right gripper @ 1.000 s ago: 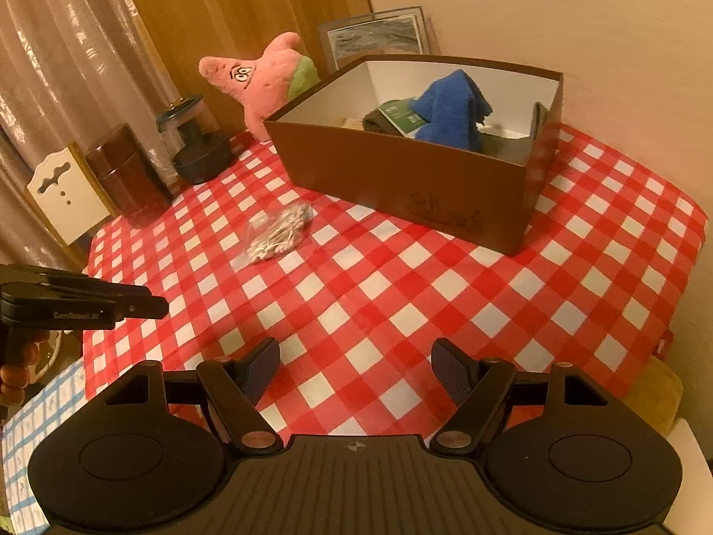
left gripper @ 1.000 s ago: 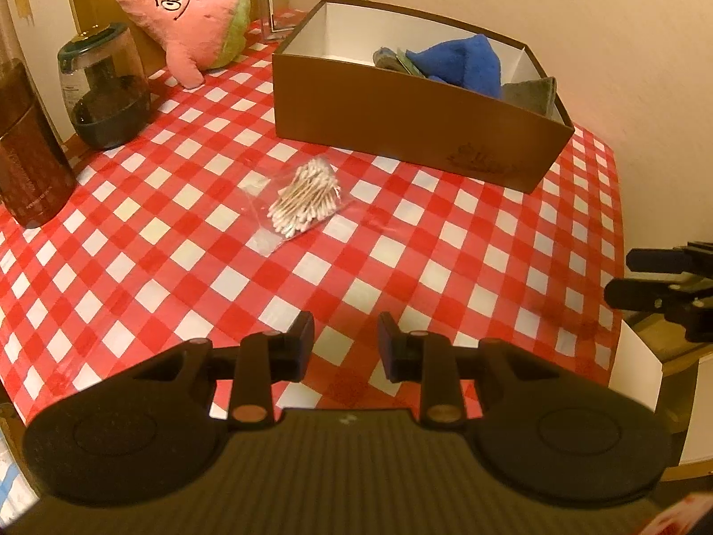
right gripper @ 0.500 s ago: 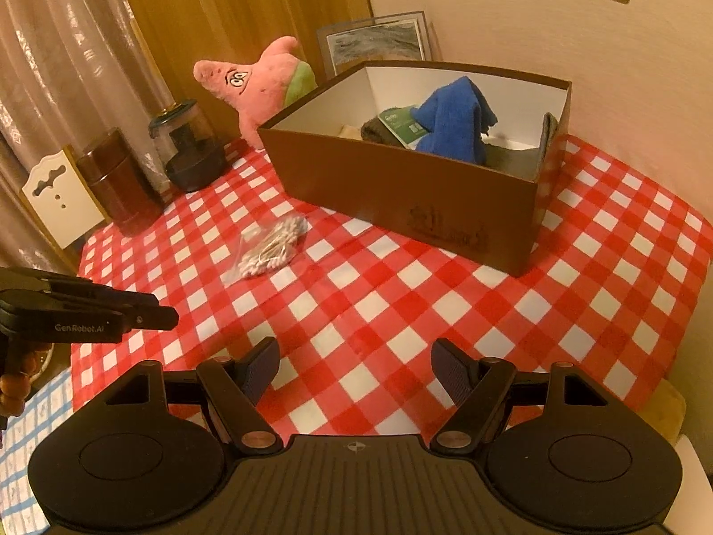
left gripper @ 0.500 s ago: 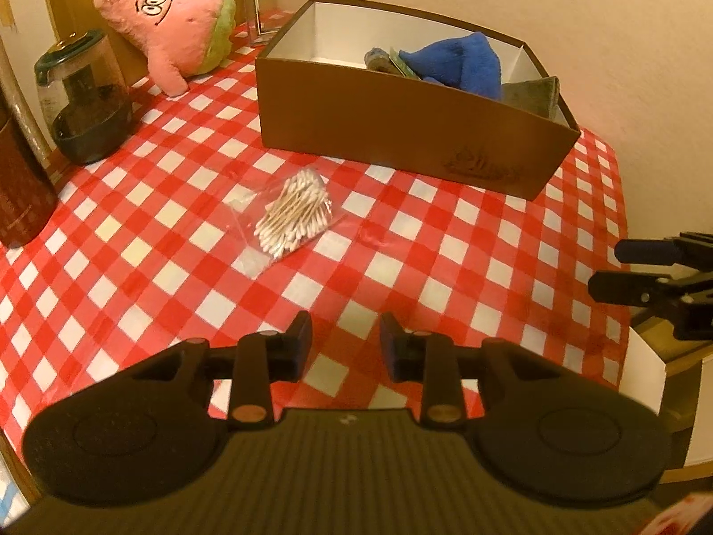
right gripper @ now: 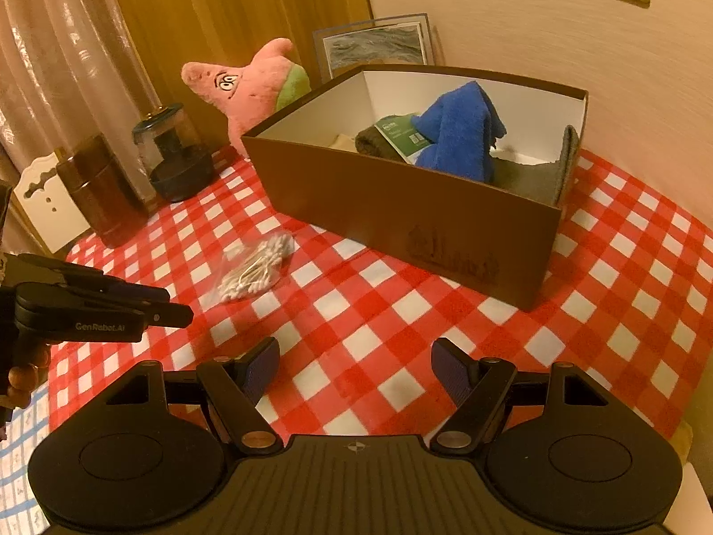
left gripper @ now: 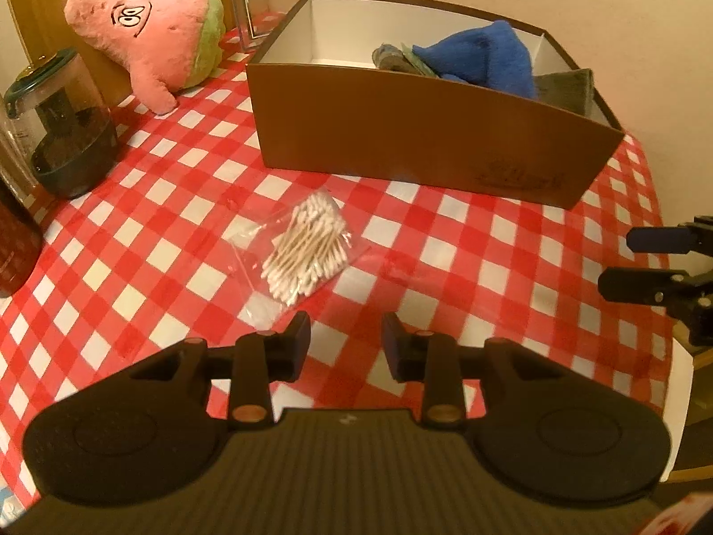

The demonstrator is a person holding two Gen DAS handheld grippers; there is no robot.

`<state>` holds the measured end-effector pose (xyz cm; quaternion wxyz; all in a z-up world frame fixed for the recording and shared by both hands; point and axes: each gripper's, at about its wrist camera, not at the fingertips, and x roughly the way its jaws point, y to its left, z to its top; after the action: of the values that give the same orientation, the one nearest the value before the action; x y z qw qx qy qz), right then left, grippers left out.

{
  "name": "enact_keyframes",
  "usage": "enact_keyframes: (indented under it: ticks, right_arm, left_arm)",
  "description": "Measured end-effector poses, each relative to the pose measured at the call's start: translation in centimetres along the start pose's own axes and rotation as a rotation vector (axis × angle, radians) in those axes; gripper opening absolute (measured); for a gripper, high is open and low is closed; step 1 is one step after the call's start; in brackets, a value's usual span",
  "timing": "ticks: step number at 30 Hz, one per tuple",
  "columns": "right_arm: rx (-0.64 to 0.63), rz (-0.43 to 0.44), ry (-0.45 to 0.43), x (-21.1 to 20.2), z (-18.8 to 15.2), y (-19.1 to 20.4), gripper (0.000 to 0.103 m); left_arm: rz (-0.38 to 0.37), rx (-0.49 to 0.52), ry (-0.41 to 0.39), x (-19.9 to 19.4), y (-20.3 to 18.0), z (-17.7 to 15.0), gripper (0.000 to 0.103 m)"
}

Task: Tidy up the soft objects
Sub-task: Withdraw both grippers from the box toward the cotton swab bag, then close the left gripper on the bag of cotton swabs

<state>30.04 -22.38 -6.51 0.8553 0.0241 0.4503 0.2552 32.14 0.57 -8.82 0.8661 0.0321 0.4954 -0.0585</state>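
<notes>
Red-and-white checked tablecloth (left gripper: 133,232) covers a table against a cream wall. At its far side, a brown box (left gripper: 428,133) holds a blue cloth (right gripper: 459,138) and grey cloths. Left of the box, a pink star plush (left gripper: 151,40) lies on the table. A bag of cotton swabs (left gripper: 307,249) lies in front. Left gripper (left gripper: 346,343) and right gripper (right gripper: 355,370) hover empty above the tablecloth, jaws apart.
</notes>
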Motion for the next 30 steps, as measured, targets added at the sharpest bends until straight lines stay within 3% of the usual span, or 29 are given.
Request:
enact_keyframes:
  ticks: [13, 21, 30]
  right_arm:
    - [0.002, -0.004, 0.025, 3.7, 1.1, -0.6, 0.075]
    - [0.005, -0.015, 0.04, 5.7, 1.5, -1.2, 0.075]
    - [0.015, -0.025, 0.043, 7.3, 2.3, -1.5, 0.075]
  left_arm:
    - [0.007, 0.041, 0.028, 3.8, 0.8, 1.1, 0.033]
    - [-0.005, 0.09, 0.025, 5.9, 1.1, 2.0, 0.042]
    - [-0.032, 0.093, 0.034, 8.1, 1.4, 2.6, 0.044]
